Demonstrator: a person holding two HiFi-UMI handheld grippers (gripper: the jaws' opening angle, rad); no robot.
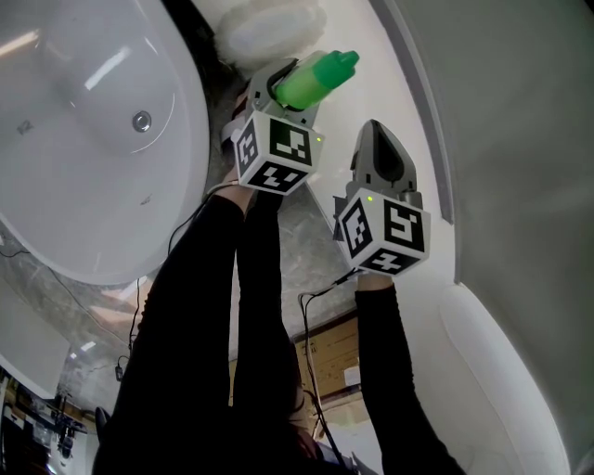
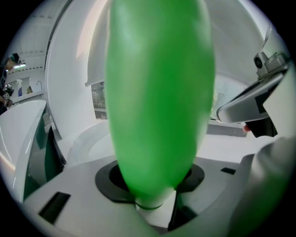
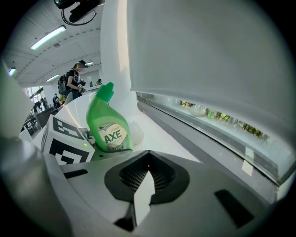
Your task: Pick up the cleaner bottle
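The cleaner bottle (image 1: 316, 79) is bright green with a green cap and a white label, and it tilts up to the right. In the left gripper view, the cleaner bottle (image 2: 159, 92) fills the middle. My left gripper (image 1: 288, 91) holds the bottle's lower part between its jaws. In the right gripper view, the bottle (image 3: 108, 125) rises beside the left gripper's marker cube (image 3: 64, 143). My right gripper (image 1: 376, 134) sits just right of the bottle, apart from it. Its jaws are together with nothing in them, and the right gripper (image 3: 145, 180) points along a white ledge.
A large white basin (image 1: 93, 139) with a drain (image 1: 141, 121) lies to the left. A white crumpled bag (image 1: 269, 28) sits behind the bottle. A grey wall panel (image 1: 520, 111) runs along the right. A cardboard box (image 1: 339, 357) and cables lie below. A person (image 3: 74, 81) stands far off.
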